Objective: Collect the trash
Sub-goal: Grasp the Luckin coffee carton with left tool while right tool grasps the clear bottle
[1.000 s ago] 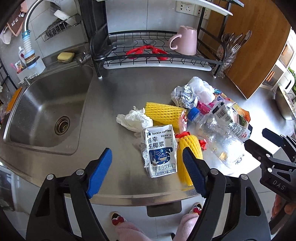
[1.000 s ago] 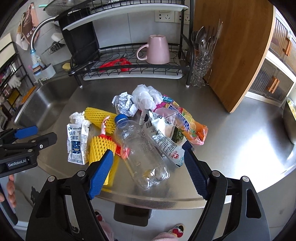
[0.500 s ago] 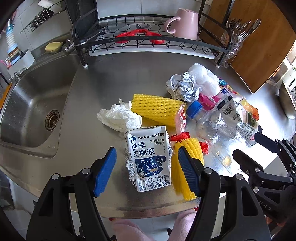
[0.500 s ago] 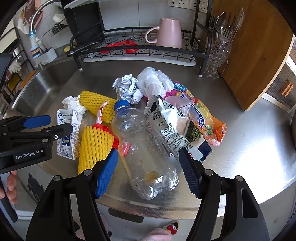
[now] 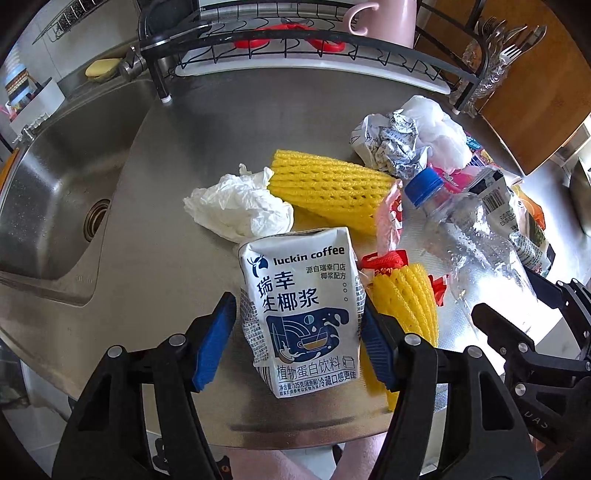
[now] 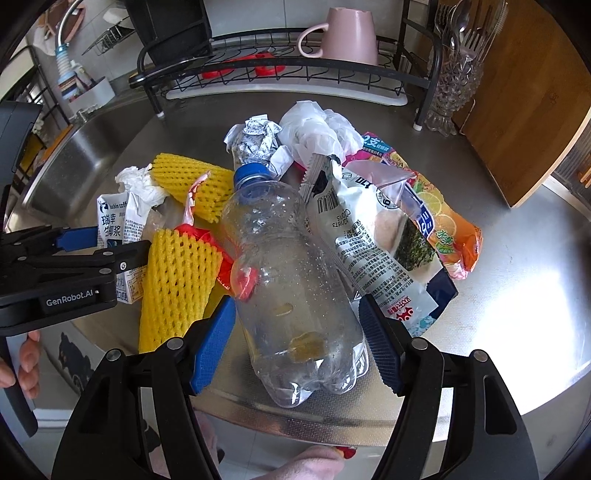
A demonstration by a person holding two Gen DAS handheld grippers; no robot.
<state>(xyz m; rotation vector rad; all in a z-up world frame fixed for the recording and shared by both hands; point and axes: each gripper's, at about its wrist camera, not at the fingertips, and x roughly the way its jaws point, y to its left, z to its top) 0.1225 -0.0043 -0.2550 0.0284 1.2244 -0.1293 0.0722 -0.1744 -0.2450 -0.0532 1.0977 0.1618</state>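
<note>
A white and blue coffee-brand drink carton (image 5: 299,306) lies on the steel counter (image 5: 221,122) near its front edge. My left gripper (image 5: 295,308) straddles it and its jaws are closing; a gap still shows at the left pad. A clear plastic bottle (image 6: 291,280) with a blue cap lies lengthwise between the pads of my right gripper (image 6: 296,308), which is open around its lower half. Yellow foam nets (image 6: 177,284), crumpled tissue (image 5: 240,206), a foil wrapper (image 6: 255,144) and snack bags (image 6: 388,236) lie heaped around them.
A sink (image 5: 62,184) drops away on the left. A black dish rack (image 6: 295,74) with a pink mug (image 6: 347,33) stands at the back, a glass cutlery holder (image 6: 454,85) and a wooden board (image 6: 524,92) to the right. A person's feet show below the counter edge.
Both grippers have come down and closer to the counter. The left jaws have narrowed around the carton. The bottle now sits between the right pads.
</note>
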